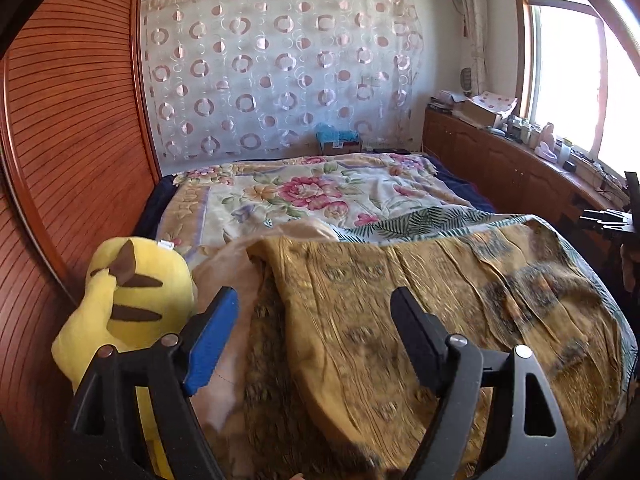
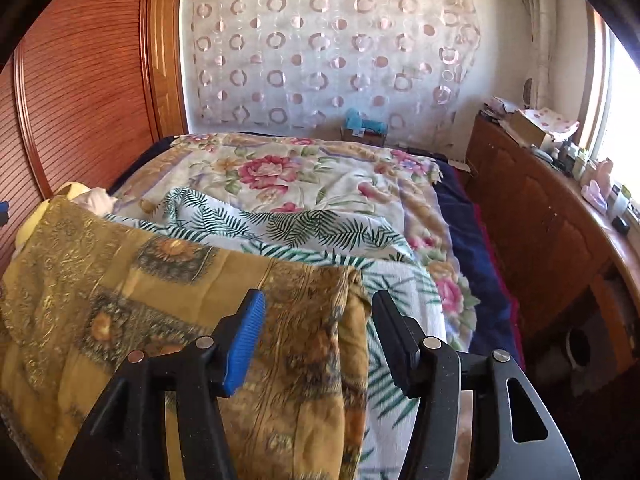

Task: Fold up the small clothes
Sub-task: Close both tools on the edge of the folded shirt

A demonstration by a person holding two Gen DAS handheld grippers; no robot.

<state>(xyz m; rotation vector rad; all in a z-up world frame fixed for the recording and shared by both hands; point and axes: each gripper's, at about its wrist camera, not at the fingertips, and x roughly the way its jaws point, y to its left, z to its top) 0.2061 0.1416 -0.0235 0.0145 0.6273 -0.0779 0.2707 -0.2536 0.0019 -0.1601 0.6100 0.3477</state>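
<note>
Mustard-gold patterned cloth lies spread and creased across the near end of the bed, its far edge resting on a white sheet printed with green fern leaves. Beyond both, a floral blanket with pink blooms covers the bed up to the far wall, with a dark blue layer showing along its right side. Left hand-held gripper: jaws spread wide over the left part of the gold cloth, gripping nothing; the cloth there appears blurred. Right hand-held gripper: jaws likewise parted, poised over the cloth's right edge where it overlaps the fern sheet, nothing between them. A yellow plush toy with brown stripes sits at the cloth's left, against the slatted reddish wood panel lining that side of the room. A sheer curtain with pink ring motifs hangs on the far wall; a cardboard box with blue contents sits at its foot. Along the right runs a brown wooden cabinet, its worktop cluttered with small items beneath a bright window.
</note>
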